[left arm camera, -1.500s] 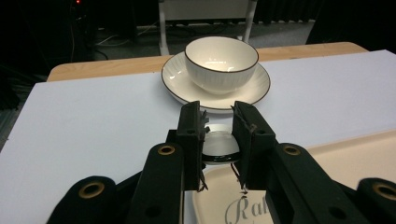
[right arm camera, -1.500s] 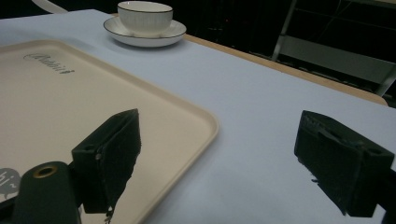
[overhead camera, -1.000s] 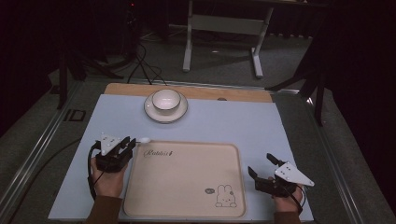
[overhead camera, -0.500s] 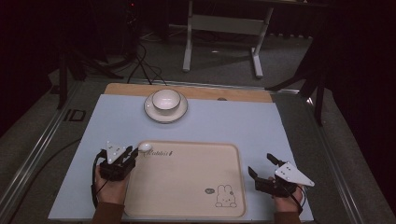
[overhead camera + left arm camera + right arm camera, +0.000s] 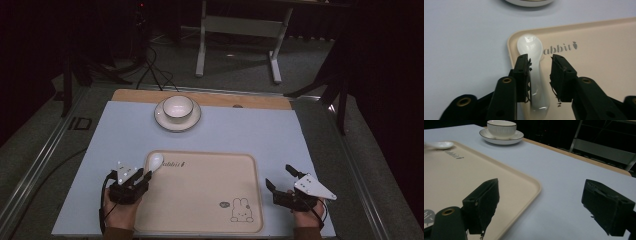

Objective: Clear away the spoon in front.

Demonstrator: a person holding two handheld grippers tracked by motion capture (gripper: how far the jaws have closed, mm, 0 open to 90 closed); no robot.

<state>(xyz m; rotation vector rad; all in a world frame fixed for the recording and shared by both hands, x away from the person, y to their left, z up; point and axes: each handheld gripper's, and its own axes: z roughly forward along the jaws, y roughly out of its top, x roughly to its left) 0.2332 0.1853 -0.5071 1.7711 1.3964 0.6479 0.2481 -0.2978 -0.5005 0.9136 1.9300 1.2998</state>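
A white ceramic spoon (image 5: pixel 156 161) lies in the far left corner of a beige tray (image 5: pixel 200 200) printed with a rabbit. In the left gripper view the spoon (image 5: pixel 530 46) rests on the tray (image 5: pixel 599 62) with its handle between the jaws of my left gripper (image 5: pixel 540 61). The left jaw is against the handle and the right jaw stands off it, so the gripper is open. From above, my left gripper (image 5: pixel 145 175) sits at the tray's left edge. My right gripper (image 5: pixel 278 176) is open and holds nothing beside the tray's right edge, and its own view shows the gripper (image 5: pixel 541 192) above the tray's rim.
A white bowl (image 5: pixel 178 106) stands on a saucer (image 5: pixel 167 121) at the far middle of the light blue mat (image 5: pixel 260 130). A wooden table edge (image 5: pixel 250 100) runs behind it. Dark floor, cables and a metal frame (image 5: pixel 240 25) lie beyond.
My left gripper carried the spoon right and toward the person onto the tray's corner, then drew back a little and opened its jaws. The right gripper stayed put.
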